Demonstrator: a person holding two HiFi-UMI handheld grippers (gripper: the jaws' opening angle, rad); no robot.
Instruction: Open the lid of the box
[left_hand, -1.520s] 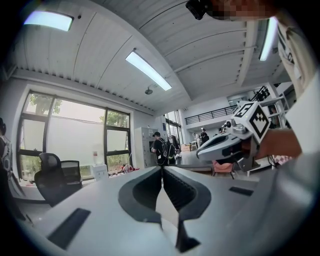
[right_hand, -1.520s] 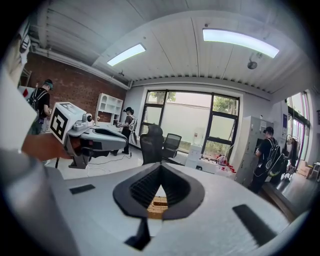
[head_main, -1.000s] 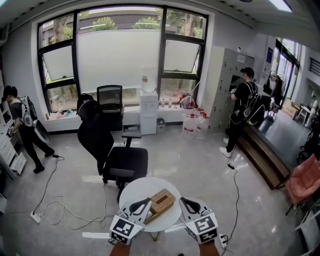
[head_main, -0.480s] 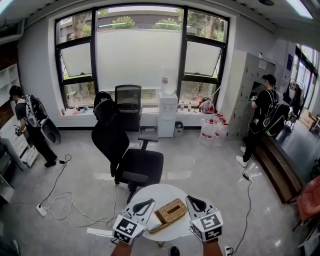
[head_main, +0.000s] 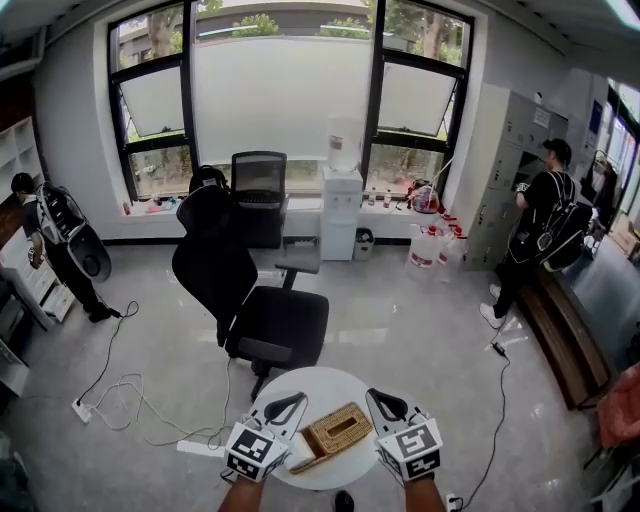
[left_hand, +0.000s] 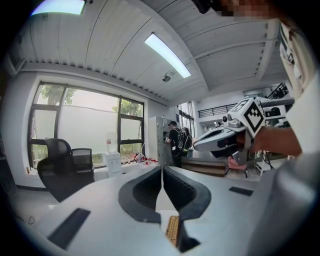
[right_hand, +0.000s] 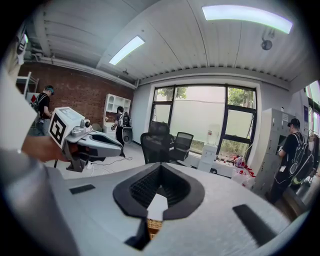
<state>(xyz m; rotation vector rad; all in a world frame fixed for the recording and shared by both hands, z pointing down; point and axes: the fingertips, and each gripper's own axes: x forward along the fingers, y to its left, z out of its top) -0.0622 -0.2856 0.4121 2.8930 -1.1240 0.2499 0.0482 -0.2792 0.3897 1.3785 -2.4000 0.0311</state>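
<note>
At the near edge of the round white desk (head_main: 310, 385), the left tool (head_main: 284, 406) was pressed together on nothing and the right tool (head_main: 383, 403) was likewise closed and empty, both pointing forward. Between them lay the woven box (head_main: 338, 429), lid shut, contents hidden; a black chair (head_main: 270, 320) stood beyond

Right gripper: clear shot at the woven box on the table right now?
Probably yes. The woven box lies on the round table just left of the right gripper, with nothing between them. Its jaws are together, so they would need to open first.
</note>
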